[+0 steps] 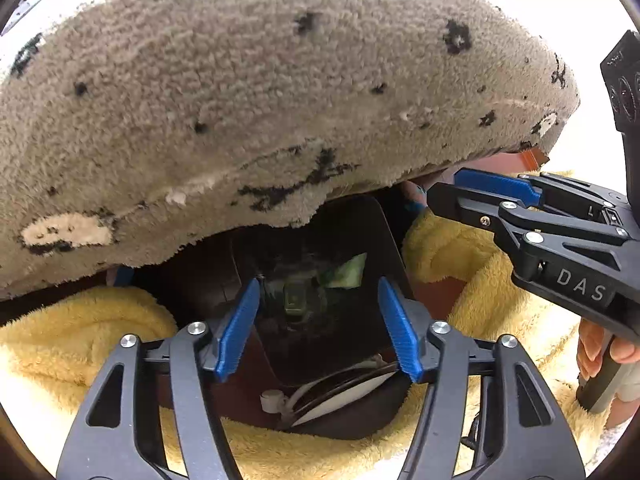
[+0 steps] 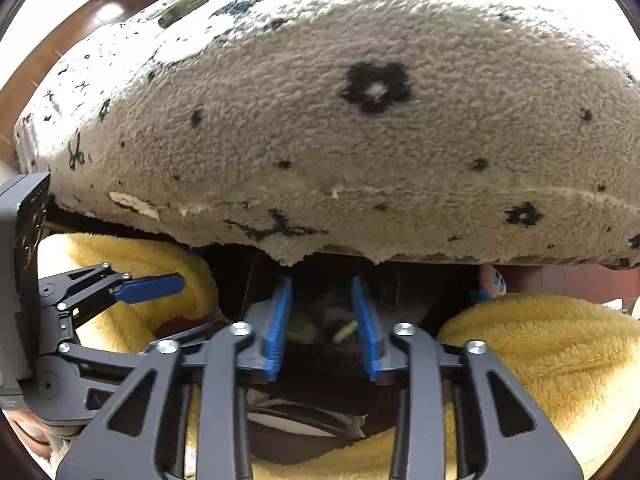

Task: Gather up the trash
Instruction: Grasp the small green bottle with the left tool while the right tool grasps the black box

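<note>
A dark brown bin [image 1: 384,240] with a black liner stands between yellow fleece blankets [image 1: 92,324], under the edge of a grey patterned rug-covered surface [image 1: 280,100]. Green trash scraps [image 1: 348,274] lie inside the bin. My left gripper [image 1: 320,328] is open and empty above the bin's mouth. My right gripper [image 2: 324,328] is open and empty over the same bin [image 2: 384,280], with greenish scraps [image 2: 346,330] seen between its fingers. The right gripper also shows in the left wrist view [image 1: 480,192], and the left gripper shows in the right wrist view [image 2: 152,286].
The grey rug [image 2: 340,120] overhangs the bin closely. Yellow blankets [image 2: 540,344] crowd both sides. A white and black round object [image 1: 344,394] lies at the bin's near side. A pink plush toy [image 2: 494,280] sits at right. Small items [image 2: 192,0] lie on the rug's far end.
</note>
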